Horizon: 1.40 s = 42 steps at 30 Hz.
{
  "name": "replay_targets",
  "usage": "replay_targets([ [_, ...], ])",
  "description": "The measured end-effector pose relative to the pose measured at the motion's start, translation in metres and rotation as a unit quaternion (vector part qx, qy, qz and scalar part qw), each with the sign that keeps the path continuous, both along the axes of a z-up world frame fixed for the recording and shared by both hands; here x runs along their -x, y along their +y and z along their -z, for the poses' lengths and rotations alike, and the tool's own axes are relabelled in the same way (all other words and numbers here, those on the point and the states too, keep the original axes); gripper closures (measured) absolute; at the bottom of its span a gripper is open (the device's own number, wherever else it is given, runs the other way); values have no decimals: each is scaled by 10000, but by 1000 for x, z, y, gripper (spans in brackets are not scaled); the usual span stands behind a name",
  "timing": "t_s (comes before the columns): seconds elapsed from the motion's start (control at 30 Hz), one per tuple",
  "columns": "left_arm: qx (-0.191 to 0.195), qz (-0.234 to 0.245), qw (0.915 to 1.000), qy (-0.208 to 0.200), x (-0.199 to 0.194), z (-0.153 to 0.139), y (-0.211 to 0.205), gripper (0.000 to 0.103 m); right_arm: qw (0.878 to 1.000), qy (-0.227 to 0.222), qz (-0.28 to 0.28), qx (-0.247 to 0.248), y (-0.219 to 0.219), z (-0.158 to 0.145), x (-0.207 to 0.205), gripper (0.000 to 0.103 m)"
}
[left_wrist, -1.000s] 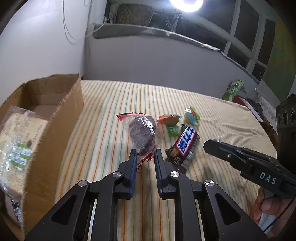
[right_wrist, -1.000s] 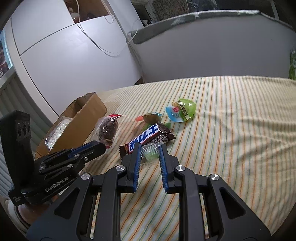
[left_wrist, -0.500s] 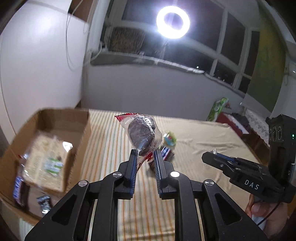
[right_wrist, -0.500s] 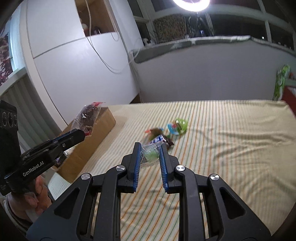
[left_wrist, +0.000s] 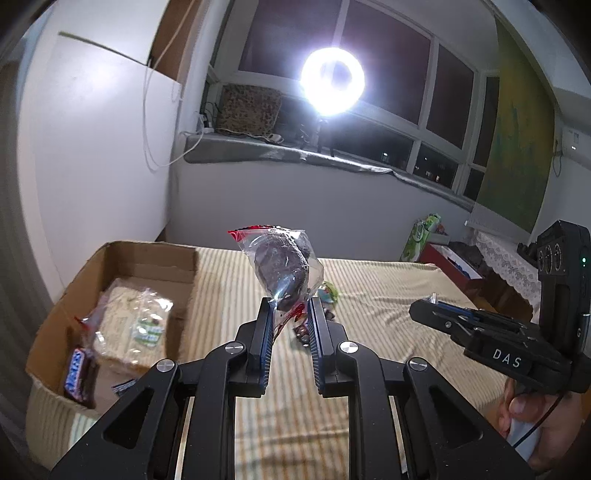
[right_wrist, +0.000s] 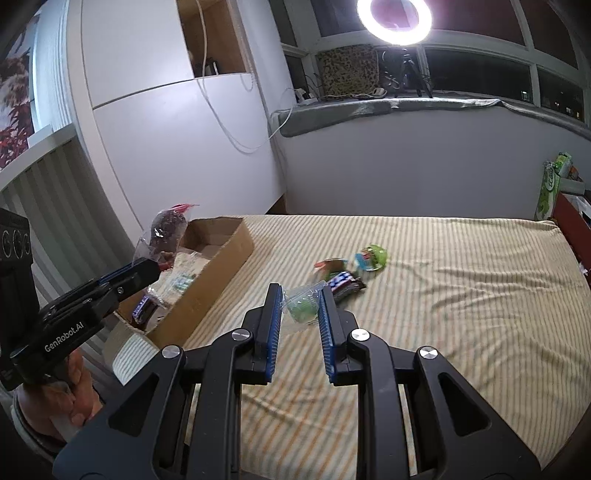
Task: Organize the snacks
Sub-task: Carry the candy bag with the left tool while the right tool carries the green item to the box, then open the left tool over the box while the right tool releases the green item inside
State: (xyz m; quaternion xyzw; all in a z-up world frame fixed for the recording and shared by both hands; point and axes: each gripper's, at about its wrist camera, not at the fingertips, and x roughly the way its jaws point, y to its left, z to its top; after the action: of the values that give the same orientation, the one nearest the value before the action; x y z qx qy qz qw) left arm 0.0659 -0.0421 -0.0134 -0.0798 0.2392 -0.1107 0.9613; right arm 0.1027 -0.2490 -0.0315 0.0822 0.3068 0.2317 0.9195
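My left gripper (left_wrist: 289, 308) is shut on a clear packet with a dark chocolate cake (left_wrist: 282, 267), held high above the striped bed. The same packet (right_wrist: 166, 229) shows in the right wrist view, above the cardboard box (right_wrist: 218, 273). My right gripper (right_wrist: 301, 299) is shut on a small clear packet with a green sweet (right_wrist: 301, 306). A Snickers bar (right_wrist: 345, 282), an orange-wrapped sweet (right_wrist: 330, 265) and a green and blue plastic egg (right_wrist: 371, 256) lie on the bed beyond it. The box (left_wrist: 110, 258) at the left holds a bread packet (left_wrist: 136, 317) and another Snickers bar (left_wrist: 75, 373).
The striped bedspread (right_wrist: 443, 295) stretches wide to the right. A grey wall and window ledge (right_wrist: 406, 107) with a ring light (right_wrist: 393, 20) stand behind the bed. A green bag (right_wrist: 552, 184) and a red box sit at the far right edge. A hand (left_wrist: 532, 410) holds the right gripper.
Both grippers have risen from the bed with their packets held. The left one has swung toward the box, whose inside now shows. The remaining snacks look smaller and farther away.
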Motion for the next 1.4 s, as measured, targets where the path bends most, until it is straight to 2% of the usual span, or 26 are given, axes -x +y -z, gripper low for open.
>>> replay_targets([
  [0.17,114,-208,9997,-45,10,1,33,87,9998,24,-218,40,41,-4,-2,83],
  [0.33,177,-655,9977,-59,21,4,83,87,9970,3,-775,67,106,-6,-11,83],
  [0.57,16,-1281,9917,-64,35,5,130,87,9896,-119,-1432,14,172,-13,-9,83],
  [0.87,-59,-1304,9914,-59,38,7,133,87,9883,-76,-1523,31,184,-12,-12,83],
  [1.17,-15,-1226,9923,186,26,22,141,85,9868,38,-1618,89,203,-1,-29,82],
  [1.27,-5,-1163,9926,362,20,30,143,67,9871,48,-1599,74,210,4,-37,78],
  [1.33,-84,-1242,9914,392,20,36,147,36,9876,48,-1568,48,213,7,-41,52],
  [1.4,-137,-1364,9901,309,24,38,151,28,9888,-5,-1490,-11,210,8,-42,45],
])
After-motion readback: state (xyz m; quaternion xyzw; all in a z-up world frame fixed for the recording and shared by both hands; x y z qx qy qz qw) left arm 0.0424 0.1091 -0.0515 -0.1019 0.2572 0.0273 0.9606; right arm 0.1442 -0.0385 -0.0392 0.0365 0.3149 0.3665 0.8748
